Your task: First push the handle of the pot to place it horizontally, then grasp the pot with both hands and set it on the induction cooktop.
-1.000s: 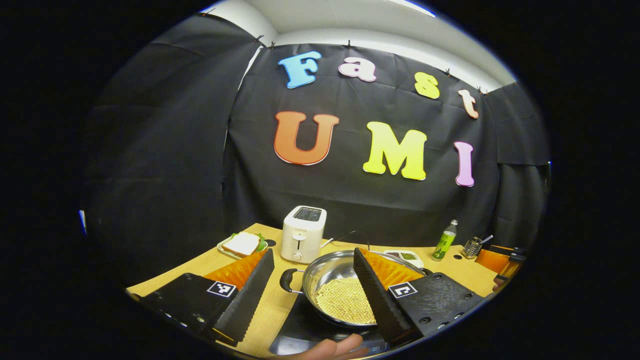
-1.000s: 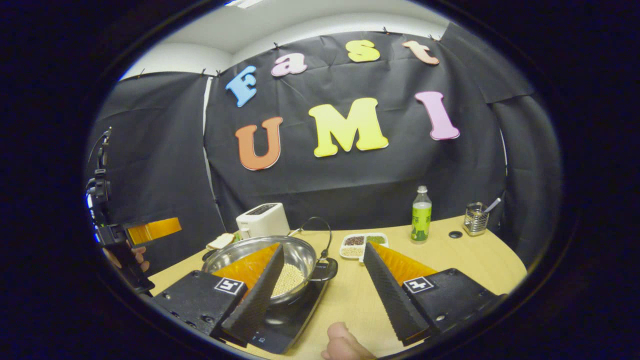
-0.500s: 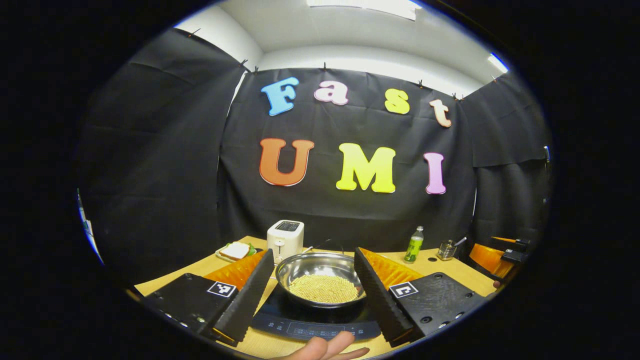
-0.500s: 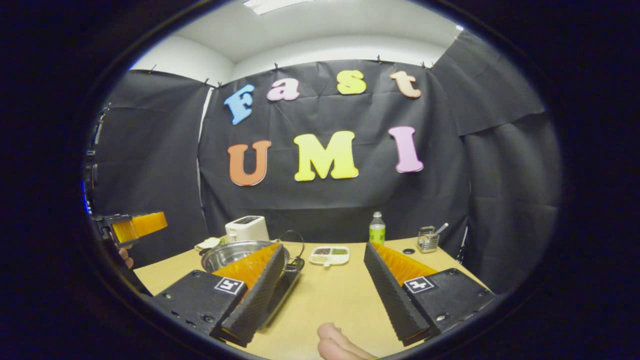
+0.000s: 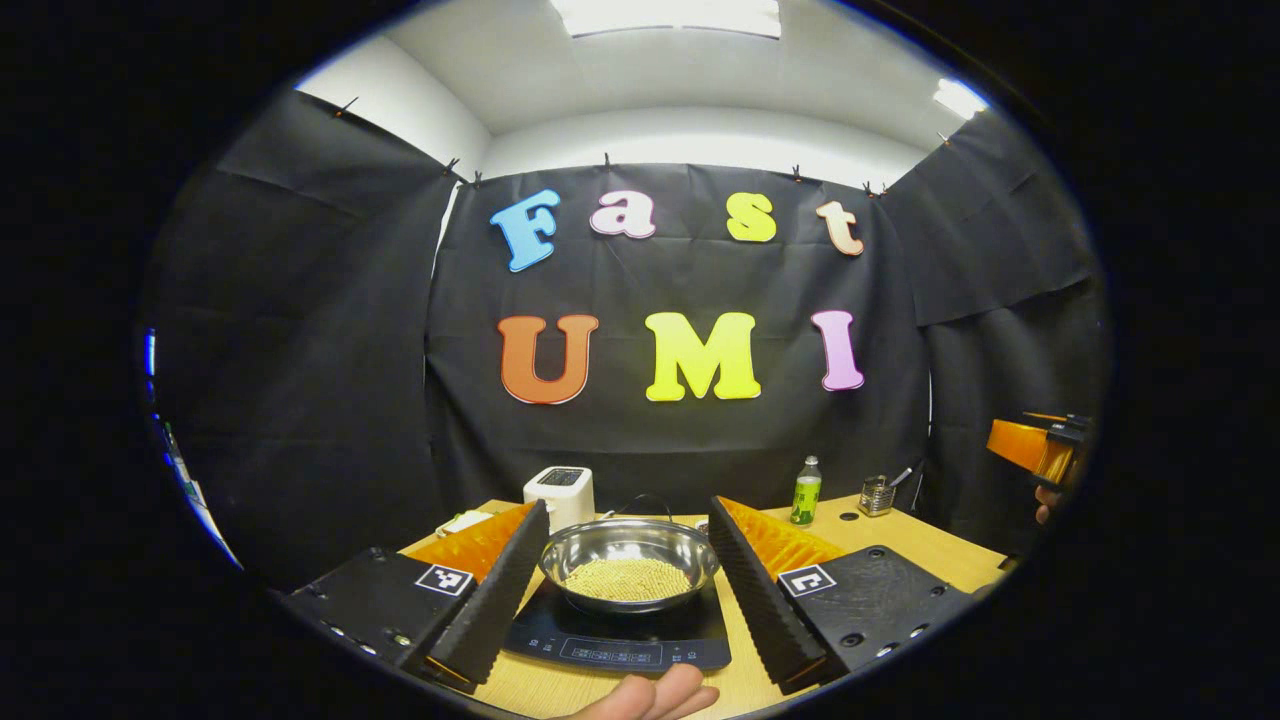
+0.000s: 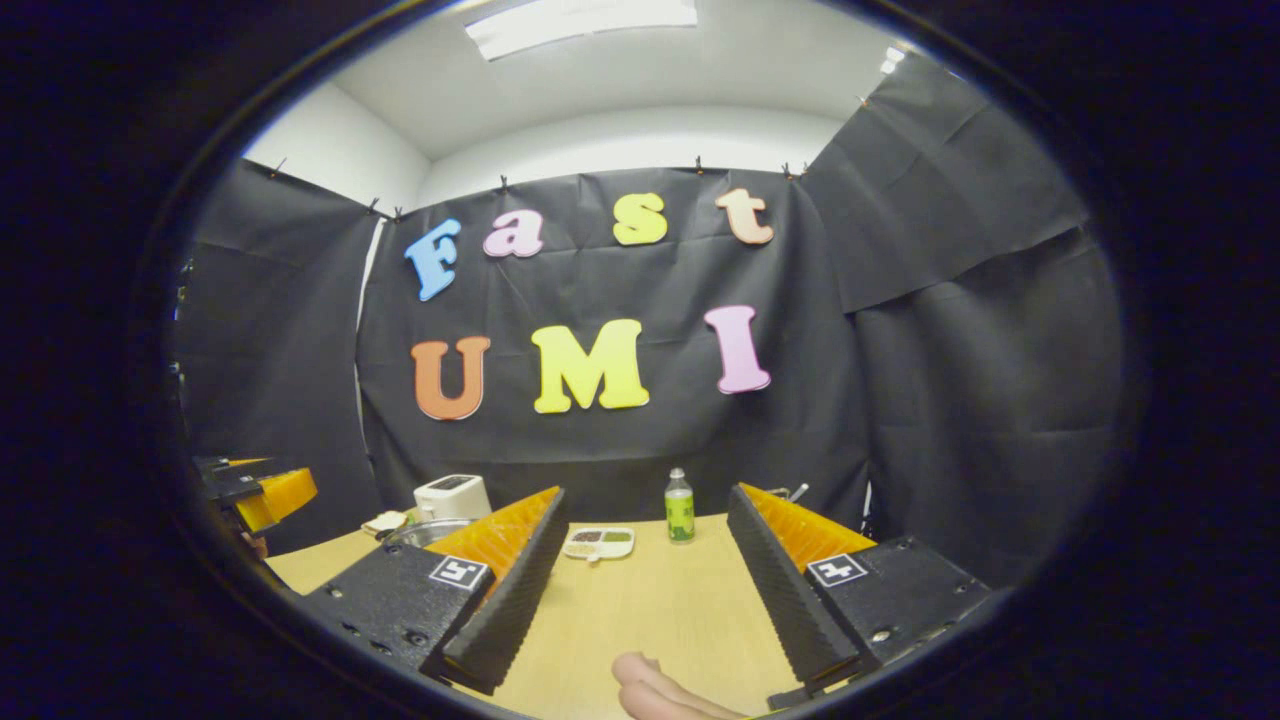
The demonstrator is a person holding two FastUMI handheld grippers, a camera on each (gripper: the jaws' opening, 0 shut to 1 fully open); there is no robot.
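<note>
A steel pot (image 5: 628, 565) with pale beans inside sits on the black induction cooktop (image 5: 620, 640), framed between my left gripper's fingers in the left gripper view. My left gripper (image 5: 628, 515) is open, drawn back from the pot and touching nothing. In the right gripper view my right gripper (image 6: 645, 505) is open over bare table, and a sliver of the pot (image 6: 418, 531) peeks out behind its left finger. The right gripper (image 5: 1040, 450) also shows far off at the right edge of the left gripper view; the left gripper (image 6: 255, 490) shows at the left edge of the right gripper view.
A white toaster (image 5: 560, 495) stands behind the pot, with a sandwich plate (image 5: 460, 522) to its left. A green bottle (image 6: 679, 508), a divided snack tray (image 6: 598, 541) and a metal utensil holder (image 5: 878, 494) stand along the back of the wooden table (image 6: 650, 610). A hand (image 5: 650, 695) shows below.
Both grippers have pulled back and up from the pot, which stays on the cooktop. The right gripper has also swung to the right, so the pot slid behind its left finger.
</note>
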